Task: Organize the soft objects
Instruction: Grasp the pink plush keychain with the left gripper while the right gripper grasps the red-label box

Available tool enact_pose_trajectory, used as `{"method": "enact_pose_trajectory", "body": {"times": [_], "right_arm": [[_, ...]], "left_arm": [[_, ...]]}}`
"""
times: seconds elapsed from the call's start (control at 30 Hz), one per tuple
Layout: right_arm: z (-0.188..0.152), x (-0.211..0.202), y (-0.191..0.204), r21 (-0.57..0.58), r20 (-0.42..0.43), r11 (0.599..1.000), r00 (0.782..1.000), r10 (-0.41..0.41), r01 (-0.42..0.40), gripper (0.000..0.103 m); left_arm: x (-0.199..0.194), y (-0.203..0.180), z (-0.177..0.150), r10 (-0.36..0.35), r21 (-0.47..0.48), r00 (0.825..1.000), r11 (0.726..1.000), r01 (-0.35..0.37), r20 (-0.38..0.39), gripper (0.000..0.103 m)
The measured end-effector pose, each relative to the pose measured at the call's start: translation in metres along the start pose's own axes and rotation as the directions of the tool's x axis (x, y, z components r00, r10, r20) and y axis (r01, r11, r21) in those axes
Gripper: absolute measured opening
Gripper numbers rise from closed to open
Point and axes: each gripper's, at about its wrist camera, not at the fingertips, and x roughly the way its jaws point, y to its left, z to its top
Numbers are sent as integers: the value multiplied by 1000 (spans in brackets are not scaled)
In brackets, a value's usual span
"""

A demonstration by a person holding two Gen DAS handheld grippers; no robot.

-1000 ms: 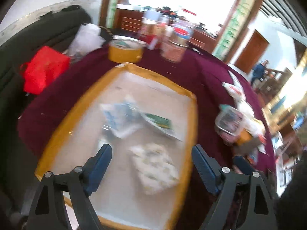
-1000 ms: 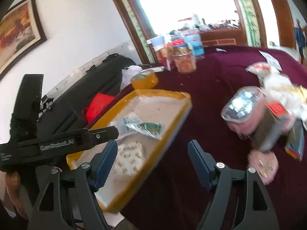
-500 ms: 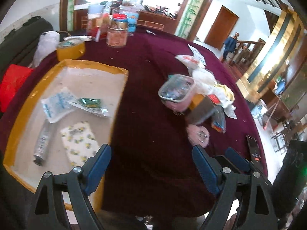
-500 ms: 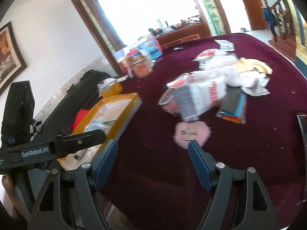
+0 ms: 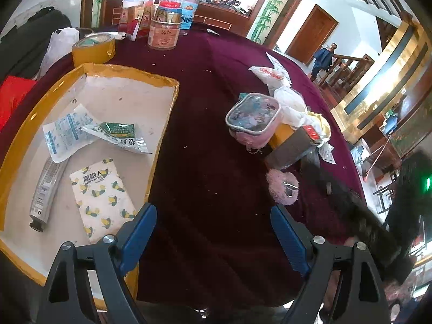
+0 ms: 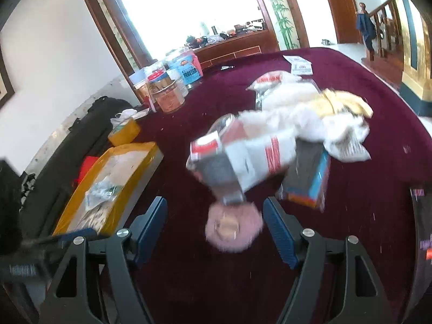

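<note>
- My right tool [image 6: 216, 225] is spread apart, empty, over the round pink puff [image 6: 233, 228] on the tabletop [image 6: 378, 189].
- My left tool [image 5: 213, 232] is apart; tissue pack [image 5: 104, 198] in the tray [image 5: 21, 129], long axis toward 11 o'clock.

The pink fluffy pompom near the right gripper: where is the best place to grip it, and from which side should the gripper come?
Grip the pink fluffy pompom across its round furry body, coming from the near side, where the open right gripper already straddles it. It lies flat on the cloth with free space left and right, but the grey box crowds its far edge. A metal clasp sits on top; avoid pinching only that.
</note>
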Motion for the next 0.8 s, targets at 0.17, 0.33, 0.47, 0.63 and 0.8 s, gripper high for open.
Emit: {"method": "enact_pose_trajectory", "body": {"times": [0.17, 0.33, 0.47, 0.63, 0.8], "right_arm": [[25, 28, 8, -61, 6, 998, 999, -34, 34, 36], [26, 45, -4, -46, -1, 998, 999, -40, 40, 29], [23, 21, -17, -12, 92, 1000, 996, 20, -19, 29], [17, -5, -43, 58, 214, 994, 974, 75, -89, 29], [13, -9, -70, 181, 262, 968, 957, 122, -173, 29]], "left_arm": [[9, -1, -4, 8, 28, 1000, 1000, -7, -30, 89], [15, -9, -5, -1, 64, 1000, 998, 2, -26, 89], [27, -26, -4, -16, 106, 998, 994, 22, -61, 89], [47, -67, -1, -29, 216, 997, 975, 45, -78, 89], [80, -88, 8, -25, 260, 994, 964, 51, -103, 89]]}}
